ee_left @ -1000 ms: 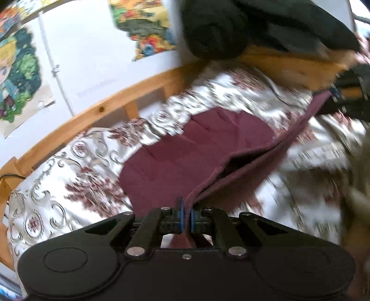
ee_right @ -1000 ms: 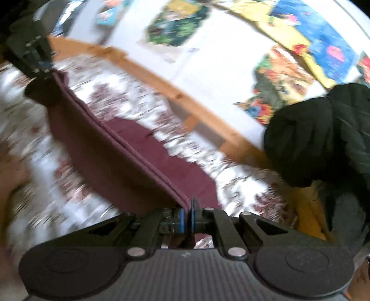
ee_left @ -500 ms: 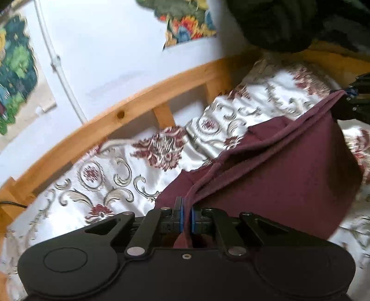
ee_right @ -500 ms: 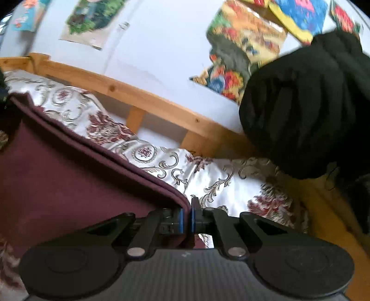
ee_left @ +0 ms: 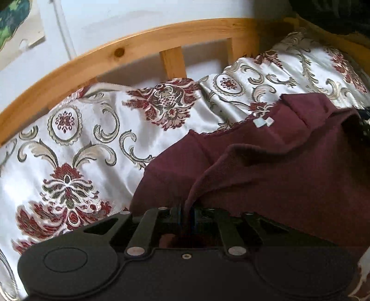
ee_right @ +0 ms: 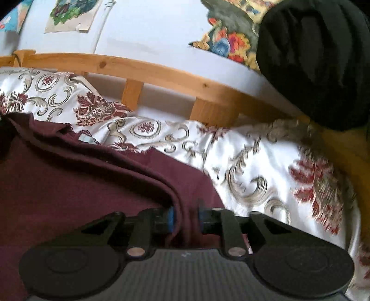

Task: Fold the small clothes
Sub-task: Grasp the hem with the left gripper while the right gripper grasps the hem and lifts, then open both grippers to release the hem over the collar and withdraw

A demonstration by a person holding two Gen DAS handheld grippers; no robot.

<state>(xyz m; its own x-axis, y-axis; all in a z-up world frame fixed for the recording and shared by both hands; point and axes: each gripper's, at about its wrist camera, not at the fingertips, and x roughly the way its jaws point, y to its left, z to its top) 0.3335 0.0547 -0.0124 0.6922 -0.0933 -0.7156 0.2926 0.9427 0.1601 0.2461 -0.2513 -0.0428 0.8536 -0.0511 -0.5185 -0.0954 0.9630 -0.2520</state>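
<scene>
The maroon garment [ee_left: 289, 166] lies on the patterned bedspread [ee_left: 76, 143], doubled over on itself, its upper layer laid across the lower one and a small pale label [ee_left: 262, 122] showing at the far edge. A thick hem runs from each tool across the cloth. The left gripper [ee_left: 188, 214] has its jaws opening, only narrowly apart, with the hem between them; the right gripper [ee_right: 185, 216] is also opening, its blue pads [ee_right: 170, 217] visibly clear of the cloth that sits between them. Judgement: the step in hand is the release after a fold has been laid down. The next move calls for drawing both tools back without dragging the hem, then taking a fresh grip for a further fold. Beyond the bedspread stands a wooden bed rail [ee_left: 143, 44], a white wall with pictures [ee_right: 69, 14], and a dark bundle [ee_right: 314, 60] at the right.
</scene>
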